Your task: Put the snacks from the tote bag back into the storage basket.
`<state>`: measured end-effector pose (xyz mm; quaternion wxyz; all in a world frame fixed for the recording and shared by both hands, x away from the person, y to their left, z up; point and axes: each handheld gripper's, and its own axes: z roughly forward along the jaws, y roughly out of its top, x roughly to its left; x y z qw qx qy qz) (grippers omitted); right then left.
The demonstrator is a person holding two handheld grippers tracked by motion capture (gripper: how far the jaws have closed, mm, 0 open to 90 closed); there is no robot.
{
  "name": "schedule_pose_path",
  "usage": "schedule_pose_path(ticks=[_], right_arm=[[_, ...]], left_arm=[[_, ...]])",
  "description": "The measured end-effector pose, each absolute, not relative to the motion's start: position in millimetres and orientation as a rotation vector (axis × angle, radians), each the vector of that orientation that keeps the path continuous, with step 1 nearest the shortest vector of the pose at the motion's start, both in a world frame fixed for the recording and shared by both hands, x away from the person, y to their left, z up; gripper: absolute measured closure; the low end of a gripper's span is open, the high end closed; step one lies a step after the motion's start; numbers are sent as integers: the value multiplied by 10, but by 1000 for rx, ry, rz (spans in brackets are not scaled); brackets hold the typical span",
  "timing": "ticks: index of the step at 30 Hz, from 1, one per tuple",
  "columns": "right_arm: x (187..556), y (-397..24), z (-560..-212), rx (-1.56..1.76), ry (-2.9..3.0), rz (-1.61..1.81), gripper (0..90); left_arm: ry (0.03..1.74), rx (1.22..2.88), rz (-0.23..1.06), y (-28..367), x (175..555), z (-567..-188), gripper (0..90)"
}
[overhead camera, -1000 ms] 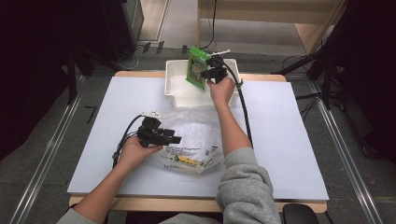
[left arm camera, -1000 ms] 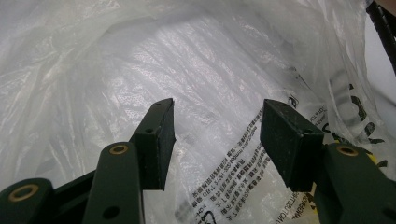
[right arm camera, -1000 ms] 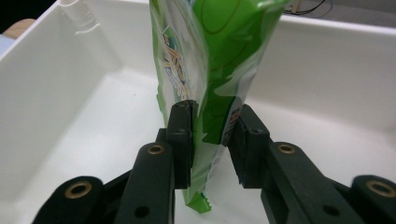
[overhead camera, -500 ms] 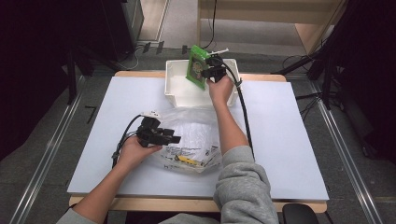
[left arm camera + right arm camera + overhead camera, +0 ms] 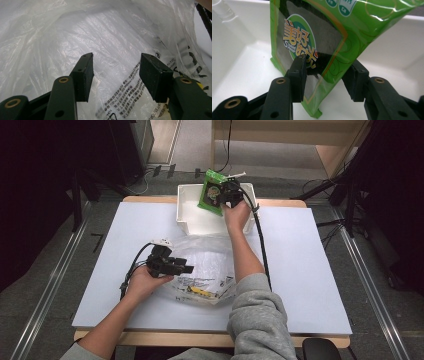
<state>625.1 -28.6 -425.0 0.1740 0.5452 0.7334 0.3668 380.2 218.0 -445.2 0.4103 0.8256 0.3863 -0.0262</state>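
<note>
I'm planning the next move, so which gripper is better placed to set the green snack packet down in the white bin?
Right. The right gripper already pinches the green snack packet above the white bin, while the left gripper is open at the clear plastic bag, nearer the person.

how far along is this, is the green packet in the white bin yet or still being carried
Done: the green packet is out of the clear plastic bag and up at the white bin.
In hand: the right gripper is shut on the packet, holding it over the bin, not yet set down.
Left: releasing it. The left gripper is open at the bag, which has something yellow inside, possibly next.
</note>
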Motion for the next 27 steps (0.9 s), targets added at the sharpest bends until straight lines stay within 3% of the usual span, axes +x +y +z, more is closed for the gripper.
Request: schedule_pose_path(ticks=[10,16,27], right_arm=[[6313,-197,-4271,1545,2074,1012,518],[6354,-177,-4302,1595,2096,1003,433],[6349,-134,-4349,1605,2109,997,451]], left_arm=[[968,2078,-63,2175,3808,-4452,467],[965,2087,-57,2171,3800,-4450,468],[972,2086,-56,2178,3798,-4452,469]])
